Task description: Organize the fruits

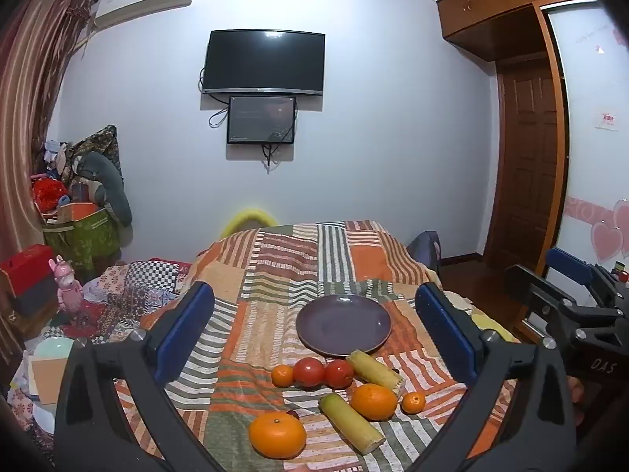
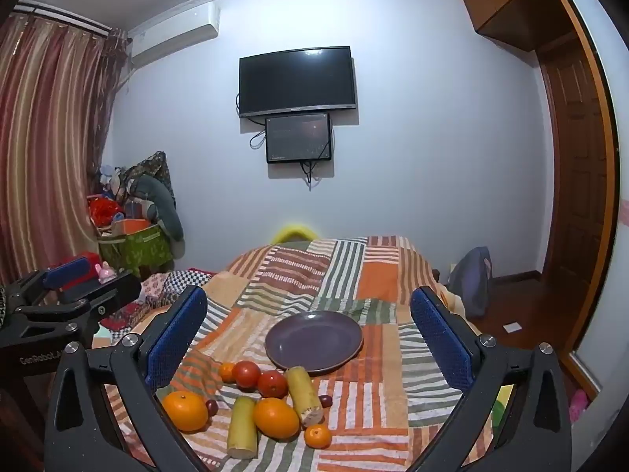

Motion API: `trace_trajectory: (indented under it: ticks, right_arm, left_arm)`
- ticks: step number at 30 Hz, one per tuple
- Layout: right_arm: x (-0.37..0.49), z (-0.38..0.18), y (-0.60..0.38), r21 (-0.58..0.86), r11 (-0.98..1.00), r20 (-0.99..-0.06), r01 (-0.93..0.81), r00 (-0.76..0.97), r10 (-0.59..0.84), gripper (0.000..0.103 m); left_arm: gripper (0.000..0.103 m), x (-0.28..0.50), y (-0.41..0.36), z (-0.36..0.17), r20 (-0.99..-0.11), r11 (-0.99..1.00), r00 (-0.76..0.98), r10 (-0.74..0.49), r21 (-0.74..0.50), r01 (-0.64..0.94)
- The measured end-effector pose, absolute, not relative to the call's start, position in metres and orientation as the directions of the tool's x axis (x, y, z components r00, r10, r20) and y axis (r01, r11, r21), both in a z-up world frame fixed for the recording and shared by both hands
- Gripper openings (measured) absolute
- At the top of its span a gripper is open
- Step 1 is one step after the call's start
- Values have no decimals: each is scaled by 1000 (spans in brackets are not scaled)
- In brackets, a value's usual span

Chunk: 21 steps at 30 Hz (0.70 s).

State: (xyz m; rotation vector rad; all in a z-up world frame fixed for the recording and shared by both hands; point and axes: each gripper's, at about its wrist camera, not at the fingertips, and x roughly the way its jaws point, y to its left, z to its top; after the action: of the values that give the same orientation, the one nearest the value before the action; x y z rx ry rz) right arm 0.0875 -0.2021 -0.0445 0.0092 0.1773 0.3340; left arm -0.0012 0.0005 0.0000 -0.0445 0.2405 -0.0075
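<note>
An empty purple plate (image 1: 343, 324) (image 2: 313, 340) sits on the striped patchwork cloth. In front of it lie loose fruits: two red tomatoes (image 1: 309, 371) (image 2: 246, 373), two large oranges (image 1: 277, 434) (image 2: 275, 417), small tangerines (image 1: 413, 402) (image 2: 317, 436), two yellow-green sugarcane pieces (image 1: 351, 423) (image 2: 303, 394) and small dark grapes (image 2: 325, 400). My left gripper (image 1: 314, 330) is open and empty above the fruits. My right gripper (image 2: 308, 334) is open and empty too; it also shows at the right edge of the left wrist view (image 1: 570, 295).
The cloth-covered table (image 1: 275, 263) drops off at its far edge. Cluttered bedding and boxes (image 1: 59, 275) lie to the left. A backpack (image 2: 473, 279) sits on the floor at right, by a wooden door (image 2: 578, 181). Two screens (image 1: 263, 63) hang on the wall.
</note>
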Motion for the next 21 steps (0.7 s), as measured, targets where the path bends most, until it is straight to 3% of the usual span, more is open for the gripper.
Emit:
trace_trajectory:
  ticks: [21]
  right_arm:
    - [86, -43, -201, 42, 944, -169, -327, 929, 330, 103]
  left_arm:
    - [103, 1, 3, -1, -244, 999, 969, -22, -49, 10]
